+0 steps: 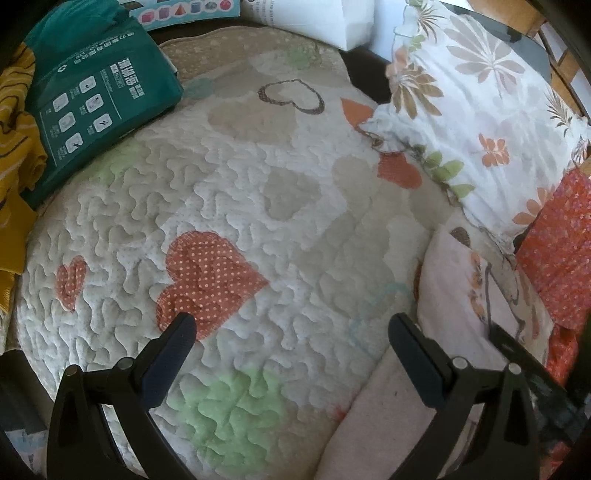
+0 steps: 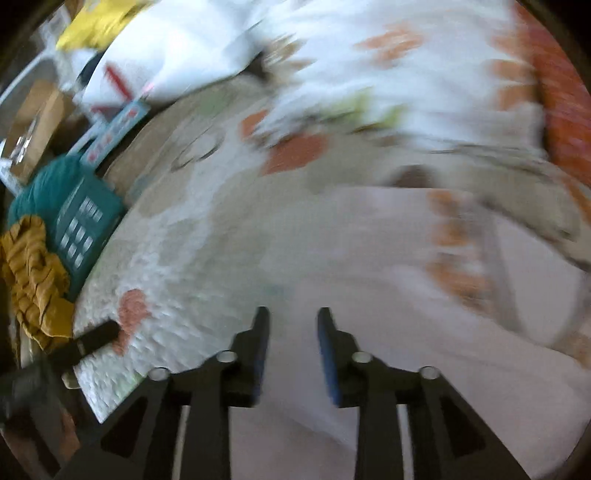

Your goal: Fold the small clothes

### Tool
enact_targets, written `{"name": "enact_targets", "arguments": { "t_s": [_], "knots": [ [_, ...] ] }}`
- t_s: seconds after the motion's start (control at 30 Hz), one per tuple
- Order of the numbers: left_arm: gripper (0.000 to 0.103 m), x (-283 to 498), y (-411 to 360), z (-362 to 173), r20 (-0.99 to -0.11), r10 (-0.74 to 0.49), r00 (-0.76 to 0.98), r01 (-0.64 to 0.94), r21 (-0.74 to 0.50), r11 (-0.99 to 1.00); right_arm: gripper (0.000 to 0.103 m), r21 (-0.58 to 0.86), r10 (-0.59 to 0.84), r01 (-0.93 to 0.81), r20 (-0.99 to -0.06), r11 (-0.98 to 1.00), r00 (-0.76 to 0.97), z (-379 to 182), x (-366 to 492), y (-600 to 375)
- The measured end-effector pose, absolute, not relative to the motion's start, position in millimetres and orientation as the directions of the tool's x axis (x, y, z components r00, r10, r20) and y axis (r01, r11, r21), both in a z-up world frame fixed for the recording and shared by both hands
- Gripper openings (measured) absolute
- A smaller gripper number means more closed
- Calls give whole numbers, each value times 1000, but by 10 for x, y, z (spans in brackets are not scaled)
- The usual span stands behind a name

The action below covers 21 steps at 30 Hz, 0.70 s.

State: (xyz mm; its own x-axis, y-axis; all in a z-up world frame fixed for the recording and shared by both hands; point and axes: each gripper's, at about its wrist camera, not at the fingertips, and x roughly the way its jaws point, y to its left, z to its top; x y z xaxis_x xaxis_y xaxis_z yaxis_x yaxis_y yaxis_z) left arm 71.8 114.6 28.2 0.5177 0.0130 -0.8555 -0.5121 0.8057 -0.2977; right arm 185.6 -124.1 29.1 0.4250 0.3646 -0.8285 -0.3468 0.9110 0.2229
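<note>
A pale pink small garment [image 1: 454, 310] with an orange flower print lies on the quilted bedspread [image 1: 258, 206] at the lower right. My left gripper [image 1: 291, 332] is wide open and empty above the quilt, just left of the garment's edge. In the blurred right wrist view the same pink garment [image 2: 369, 280] fills the lower right. My right gripper [image 2: 291, 325] hangs over it with its jaws partly open and nothing between them. The left gripper's finger [image 2: 99, 338] shows at the lower left there.
A green package [image 1: 99, 107] and a mustard striped cloth [image 1: 14, 147] lie at the quilt's left edge. A floral pillow [image 1: 480, 122] and red patterned fabric [image 1: 554, 251] lie at the right. A white bag [image 1: 314, 18] and a box stand at the back.
</note>
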Motion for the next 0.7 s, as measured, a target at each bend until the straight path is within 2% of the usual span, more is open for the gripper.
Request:
{"name": "enact_targets", "arguments": {
  "t_s": [0.1, 0.23, 0.43, 0.47, 0.5, 0.57, 0.67, 0.7],
  "knots": [
    [103, 737, 1066, 241, -862, -3, 507, -490, -291, 821, 43, 183, 259, -198, -831, 963, 492, 432, 1656, -2188],
    [103, 765, 863, 158, -875, -35, 482, -437, -275, 857, 48, 158, 150, -27, -850, 987, 505, 378, 1197, -3218],
    [103, 785, 649, 42, -892, -76, 446, -388, -269, 882, 49, 173, 103, 98, -864, 980, 493, 119, 813, -3858],
    [103, 788, 619, 27, -894, -80, 442, -382, -268, 885, 48, 174, 104, 98, -864, 980, 492, 94, 833, -3842],
    [103, 790, 602, 19, -894, -82, 440, -376, -266, 888, 37, 174, 109, 91, -868, 980, 485, 68, 887, -3811],
    [103, 801, 570, 4, -895, -87, 438, -362, -264, 894, 23, 144, 99, 67, -886, 987, 454, -33, 1058, -3744],
    [103, 808, 546, -20, -897, -85, 434, -338, -250, 907, 22, -82, -159, 173, -853, 981, 497, -37, 1229, -3793],
    [103, 809, 538, -25, -898, -81, 433, -333, -242, 911, 26, -166, -266, 237, -829, 957, 492, -14, 1244, -3831]
  ]
}}
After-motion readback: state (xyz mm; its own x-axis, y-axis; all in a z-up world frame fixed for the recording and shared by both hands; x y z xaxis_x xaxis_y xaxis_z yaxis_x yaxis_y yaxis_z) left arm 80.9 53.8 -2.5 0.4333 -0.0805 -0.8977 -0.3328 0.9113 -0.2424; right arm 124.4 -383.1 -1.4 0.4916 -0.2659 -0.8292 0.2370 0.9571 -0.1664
